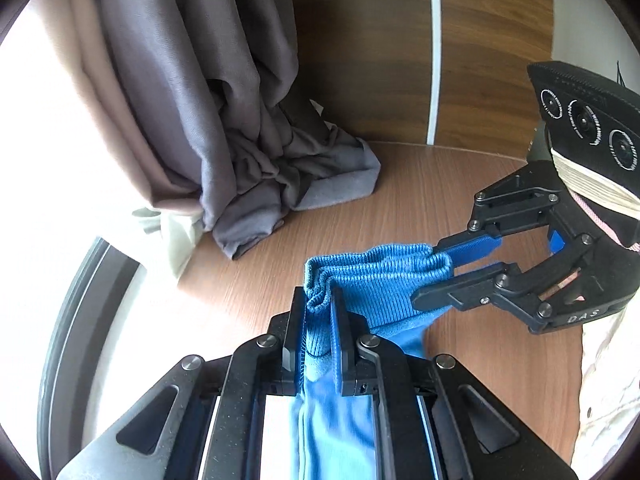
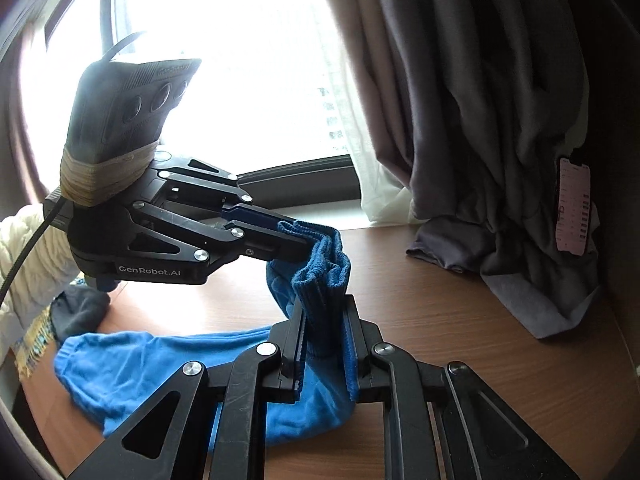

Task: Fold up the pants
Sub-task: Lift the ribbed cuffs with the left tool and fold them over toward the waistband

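Observation:
Blue pants (image 2: 140, 360) lie partly on the wooden table (image 2: 440, 320), and their ribbed band (image 1: 384, 276) is lifted off it. My left gripper (image 1: 318, 310) is shut on one end of that band, with the cloth hanging down between its fingers. My right gripper (image 1: 430, 272) comes in from the right and is shut on the other end, so the band is stretched between the two. In the right wrist view, my right gripper (image 2: 324, 310) pinches the ribbed band (image 2: 320, 280) from below. My left gripper (image 2: 298, 236) holds the band's upper edge from the left.
Grey curtains (image 1: 192, 100) hang at the back, with a grey cloth heap (image 1: 296, 184) on the table below them. A wood wall panel (image 1: 380, 40) stands behind. A pink phone (image 2: 574, 208) leans by the curtain. A dark garment (image 2: 80, 312) and a cream sleeve (image 2: 24, 248) are at the left.

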A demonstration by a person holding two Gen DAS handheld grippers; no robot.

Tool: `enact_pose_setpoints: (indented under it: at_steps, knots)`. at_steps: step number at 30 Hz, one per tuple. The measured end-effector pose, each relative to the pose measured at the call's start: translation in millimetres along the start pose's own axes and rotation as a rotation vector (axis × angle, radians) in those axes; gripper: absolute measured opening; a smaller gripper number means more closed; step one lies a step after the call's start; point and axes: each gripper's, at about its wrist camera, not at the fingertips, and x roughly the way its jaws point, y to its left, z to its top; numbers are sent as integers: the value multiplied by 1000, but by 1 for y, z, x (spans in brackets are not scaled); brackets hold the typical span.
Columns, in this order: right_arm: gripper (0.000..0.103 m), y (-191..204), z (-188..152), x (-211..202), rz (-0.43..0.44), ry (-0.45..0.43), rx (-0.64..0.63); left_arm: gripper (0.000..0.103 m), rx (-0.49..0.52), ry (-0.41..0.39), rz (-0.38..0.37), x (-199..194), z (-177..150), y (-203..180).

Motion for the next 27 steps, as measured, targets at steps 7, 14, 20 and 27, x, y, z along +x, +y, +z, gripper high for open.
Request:
enact_pose_setpoints:
  at_steps: [7,14,20,27]
  knots:
    - [17,59,-9,0,-19,13,-115,12,19,13,18,-35,-33,-7]
    - [17,112,-21,8,-19,39,-176,12,-16,27,24,-61,-77,-7]
    - [17,151,-38,26,0,92,-232,12,-85,63,24,-67,-120,-6]
    - [17,187,-58,51,43,175,-312,12,-166,98,12,-70,-162,0]
